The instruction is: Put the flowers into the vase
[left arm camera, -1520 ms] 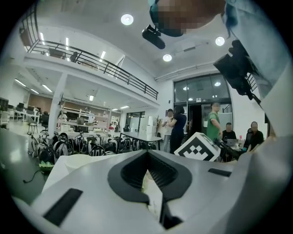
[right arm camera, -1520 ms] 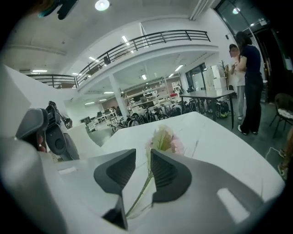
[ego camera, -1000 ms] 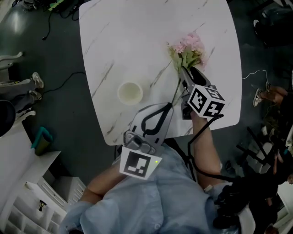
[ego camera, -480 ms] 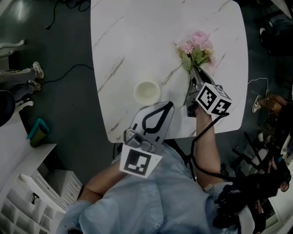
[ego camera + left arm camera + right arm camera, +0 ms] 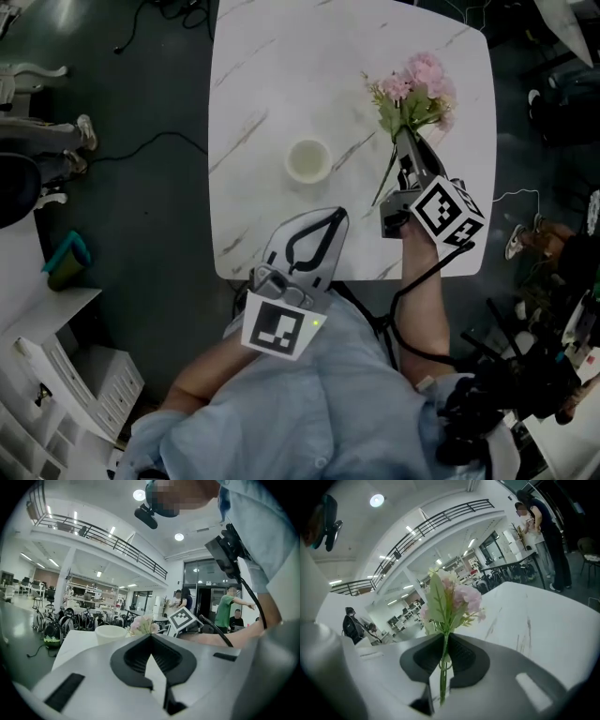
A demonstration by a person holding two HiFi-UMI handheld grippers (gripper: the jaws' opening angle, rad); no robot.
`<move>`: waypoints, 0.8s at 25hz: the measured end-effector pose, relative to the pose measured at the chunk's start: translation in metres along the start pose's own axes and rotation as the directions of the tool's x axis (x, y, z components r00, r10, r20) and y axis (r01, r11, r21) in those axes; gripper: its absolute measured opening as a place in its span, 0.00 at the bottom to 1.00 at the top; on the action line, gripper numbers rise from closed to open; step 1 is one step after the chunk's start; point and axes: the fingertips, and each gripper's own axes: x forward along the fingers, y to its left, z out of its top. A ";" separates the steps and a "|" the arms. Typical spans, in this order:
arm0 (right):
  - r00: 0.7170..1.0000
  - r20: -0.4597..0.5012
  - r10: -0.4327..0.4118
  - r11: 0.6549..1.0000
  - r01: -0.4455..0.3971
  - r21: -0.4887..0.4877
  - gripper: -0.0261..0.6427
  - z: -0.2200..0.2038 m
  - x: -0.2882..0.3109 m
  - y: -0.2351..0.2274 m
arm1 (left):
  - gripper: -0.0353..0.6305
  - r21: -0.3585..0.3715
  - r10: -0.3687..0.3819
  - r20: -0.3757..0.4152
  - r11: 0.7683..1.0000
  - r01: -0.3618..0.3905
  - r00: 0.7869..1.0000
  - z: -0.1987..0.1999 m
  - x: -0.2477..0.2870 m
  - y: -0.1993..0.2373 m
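A white marble-patterned bench (image 5: pixel 272 112) fills the upper centre of the head view above a dark floor (image 5: pixel 150 216), with the pale vase (image 5: pixel 308 159) standing near the bench's middle. At upper right, the right hand-held gripper (image 5: pixel 405 141), its jaws closing, pinches the green stems of the pink flowers (image 5: pixel 417 89), whose blooms point toward the bench's top right corner, apart from the vase. The left hand-held gripper (image 5: pixel 336 216) hovers clenched and empty over the bench's lower edge, just below the vase.

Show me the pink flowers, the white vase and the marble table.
pink flower bunch with green stems (image 5: pixel 420 79): head view, on the blossoms.
round white vase (image 5: pixel 308 159): head view, inside its open mouth.
white marble-patterned table (image 5: pixel 281 66): head view, bare top.
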 end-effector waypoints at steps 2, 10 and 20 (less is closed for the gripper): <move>0.999 0.033 0.039 0.999 -0.038 -0.010 0.08 0.016 -0.006 0.015 | 0.06 0.003 0.021 0.014 1.000 -0.021 1.000 0.003 -0.005 -0.006; 0.963 0.114 0.245 0.968 -0.236 -0.089 0.08 0.076 -0.007 0.102 | 0.06 0.023 0.198 0.128 0.979 -0.202 0.972 0.038 -0.035 0.020; 0.838 0.194 0.511 0.855 -0.472 -0.216 0.08 0.125 -0.034 0.219 | 0.06 0.020 0.335 0.219 0.938 -0.347 0.917 0.061 -0.085 0.038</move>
